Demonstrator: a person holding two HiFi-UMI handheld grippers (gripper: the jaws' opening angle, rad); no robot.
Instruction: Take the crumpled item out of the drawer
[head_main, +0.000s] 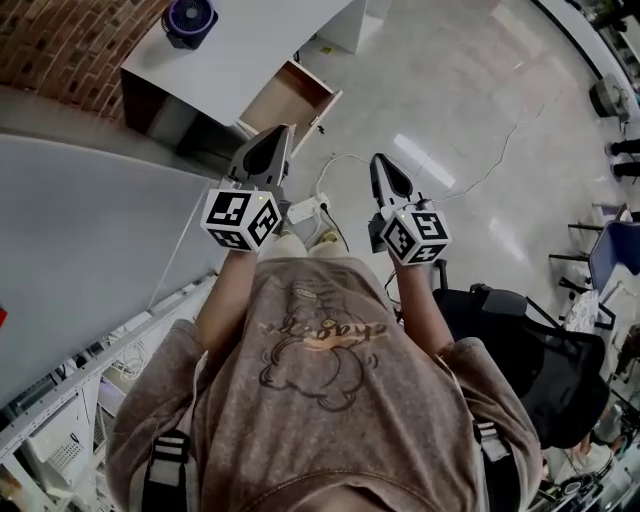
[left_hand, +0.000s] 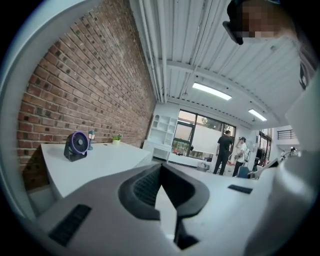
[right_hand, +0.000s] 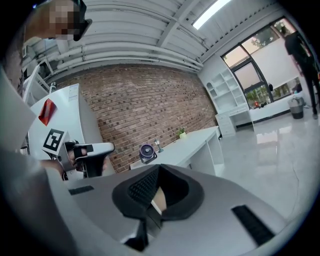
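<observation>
The white desk stands ahead of me, and its wooden drawer is pulled open. The part of the drawer's inside that shows is bare wood, and no crumpled item shows in any view. I hold both grippers up in front of my chest, well short of the drawer. My left gripper is shut with nothing in it, and its jaws meet in the left gripper view. The right gripper is also shut and empty. In the right gripper view the left gripper shows at the left.
A small purple fan sits on the desk by the brick wall. A white cable and power strip lie on the glossy floor near my feet. A black office chair is at my right. Two people stand far off.
</observation>
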